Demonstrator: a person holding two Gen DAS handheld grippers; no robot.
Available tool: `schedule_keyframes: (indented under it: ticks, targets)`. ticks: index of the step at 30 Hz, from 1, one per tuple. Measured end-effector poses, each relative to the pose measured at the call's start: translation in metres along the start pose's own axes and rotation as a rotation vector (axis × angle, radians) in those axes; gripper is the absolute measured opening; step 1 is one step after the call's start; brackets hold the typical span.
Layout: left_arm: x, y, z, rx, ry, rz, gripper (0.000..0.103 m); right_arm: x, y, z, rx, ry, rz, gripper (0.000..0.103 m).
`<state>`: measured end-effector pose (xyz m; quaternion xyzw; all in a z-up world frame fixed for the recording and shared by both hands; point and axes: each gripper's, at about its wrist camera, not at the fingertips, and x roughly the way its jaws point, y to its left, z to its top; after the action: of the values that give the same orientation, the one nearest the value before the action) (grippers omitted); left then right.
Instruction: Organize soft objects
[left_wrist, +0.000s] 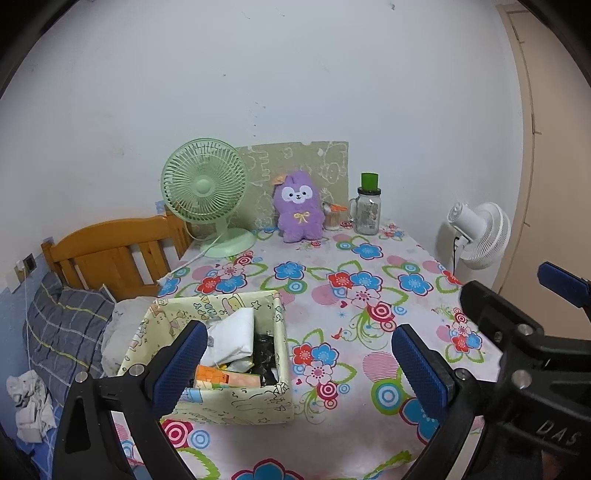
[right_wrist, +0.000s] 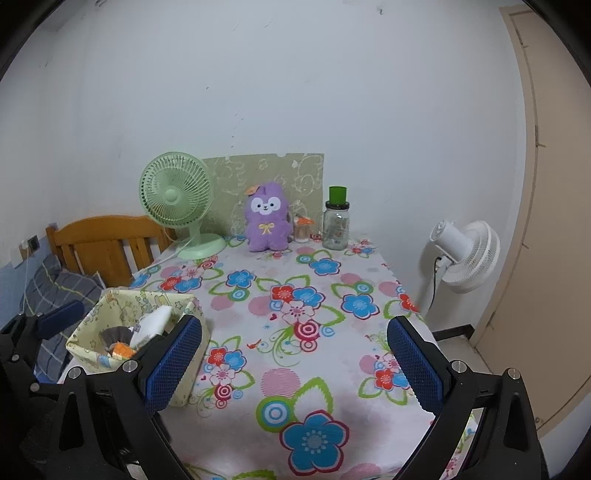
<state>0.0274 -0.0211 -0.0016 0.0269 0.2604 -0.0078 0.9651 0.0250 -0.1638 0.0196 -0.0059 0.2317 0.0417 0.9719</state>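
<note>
A purple plush toy (left_wrist: 297, 208) (right_wrist: 266, 218) sits upright at the far edge of the flowered table (left_wrist: 332, 295) (right_wrist: 295, 314), against a patterned board. A pale yellow fabric box (left_wrist: 236, 398) (right_wrist: 92, 345) stands at the table's near left, holding a white cloth, an orange item and dark things. My left gripper (left_wrist: 301, 362) hangs open above the near table, its left finger in front of the box, nothing between the pads. My right gripper (right_wrist: 295, 363) is open too, empty, to the right of the box. The right gripper's blue finger (left_wrist: 561, 284) shows at the left wrist view's right edge.
A green desk fan (left_wrist: 205, 192) (right_wrist: 177, 203) stands far left on the table. A glass jar with a green lid (left_wrist: 367, 206) (right_wrist: 337, 219) and a small cup stand right of the plush. A white floor fan (left_wrist: 478, 229) (right_wrist: 461, 254) is right; a wooden bed (left_wrist: 110, 251) left.
</note>
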Motion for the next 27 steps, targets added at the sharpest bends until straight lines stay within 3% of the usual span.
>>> schedule_keyframes:
  ticks: [27]
  targets:
    - [-0.026,0.006,0.0,-0.026,-0.045,-0.011,0.103,-0.029,-0.029,-0.008,0.047,-0.042,-0.07,0.102]
